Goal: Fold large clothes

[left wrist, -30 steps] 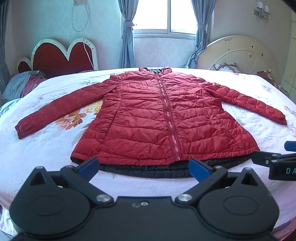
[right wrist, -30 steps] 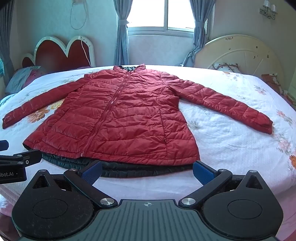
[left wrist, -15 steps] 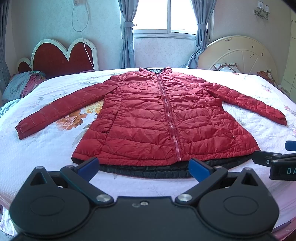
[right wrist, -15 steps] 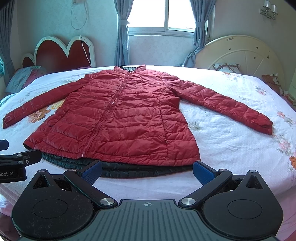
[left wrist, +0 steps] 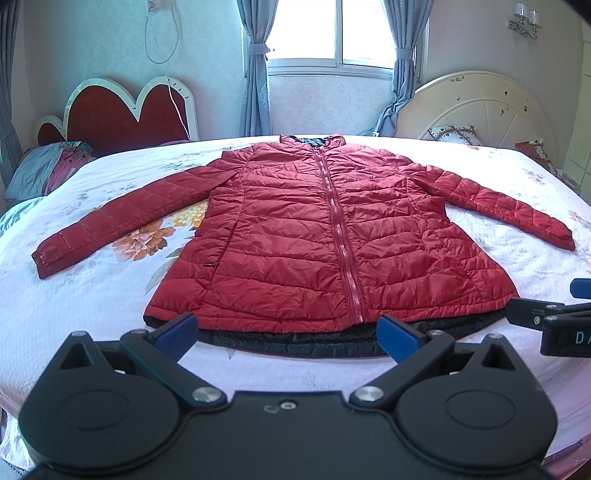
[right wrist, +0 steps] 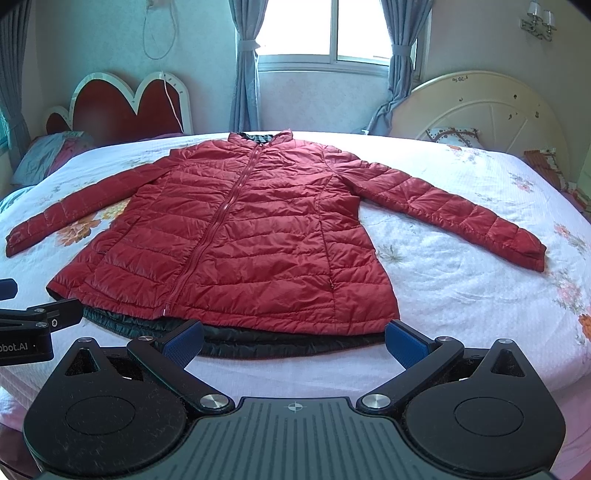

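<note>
Black plastic fills the near view: the left gripper [left wrist: 286, 328] and right gripper [right wrist: 295, 338], both with jaws spread wide and holding nothing, hover side by side just short of the hem. Beyond them a red quilted jacket [left wrist: 332, 240] lies flat, zipped, sleeves spread, on the flowered bed [right wrist: 461, 295]. Further back are a heart-shaped headboard [left wrist: 122, 110] and a window [left wrist: 340, 33]. The slippery padded fabric could slide from a shallow pinch. Compared with a second earlier, almost nothing has moved.
</note>
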Demonstrator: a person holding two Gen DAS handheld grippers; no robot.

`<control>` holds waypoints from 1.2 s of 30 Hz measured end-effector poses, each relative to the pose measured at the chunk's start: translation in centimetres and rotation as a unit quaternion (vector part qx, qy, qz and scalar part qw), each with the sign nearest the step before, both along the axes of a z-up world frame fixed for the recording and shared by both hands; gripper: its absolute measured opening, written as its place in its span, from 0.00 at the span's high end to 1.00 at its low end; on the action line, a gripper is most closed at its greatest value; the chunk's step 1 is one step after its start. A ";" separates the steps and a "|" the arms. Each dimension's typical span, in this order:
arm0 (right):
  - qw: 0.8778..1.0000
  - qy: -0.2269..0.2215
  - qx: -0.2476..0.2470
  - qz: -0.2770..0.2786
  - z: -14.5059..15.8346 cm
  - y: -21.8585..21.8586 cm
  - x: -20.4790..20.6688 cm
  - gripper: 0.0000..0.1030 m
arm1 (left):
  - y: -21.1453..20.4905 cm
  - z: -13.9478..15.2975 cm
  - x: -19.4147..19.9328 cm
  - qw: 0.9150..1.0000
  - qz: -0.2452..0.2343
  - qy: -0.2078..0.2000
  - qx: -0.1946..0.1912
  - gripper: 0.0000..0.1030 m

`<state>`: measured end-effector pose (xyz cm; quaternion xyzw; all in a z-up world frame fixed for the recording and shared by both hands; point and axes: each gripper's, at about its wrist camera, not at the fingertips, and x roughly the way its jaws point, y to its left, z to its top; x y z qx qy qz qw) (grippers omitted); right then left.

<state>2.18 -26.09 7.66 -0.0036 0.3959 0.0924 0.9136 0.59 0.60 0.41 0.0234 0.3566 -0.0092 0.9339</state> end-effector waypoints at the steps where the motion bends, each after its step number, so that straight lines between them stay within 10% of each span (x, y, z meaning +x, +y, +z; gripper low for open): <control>1: 1.000 0.000 0.000 0.000 0.0 0.0 0.0 0.00 | 0.0 0.0 0.0 1.000 0.000 0.000 0.000 0.00; 36: 1.000 -0.001 0.000 0.002 0.2 0.9 0.2 0.00 | 1.1 0.0 0.1 1.000 0.008 -0.002 0.001 0.00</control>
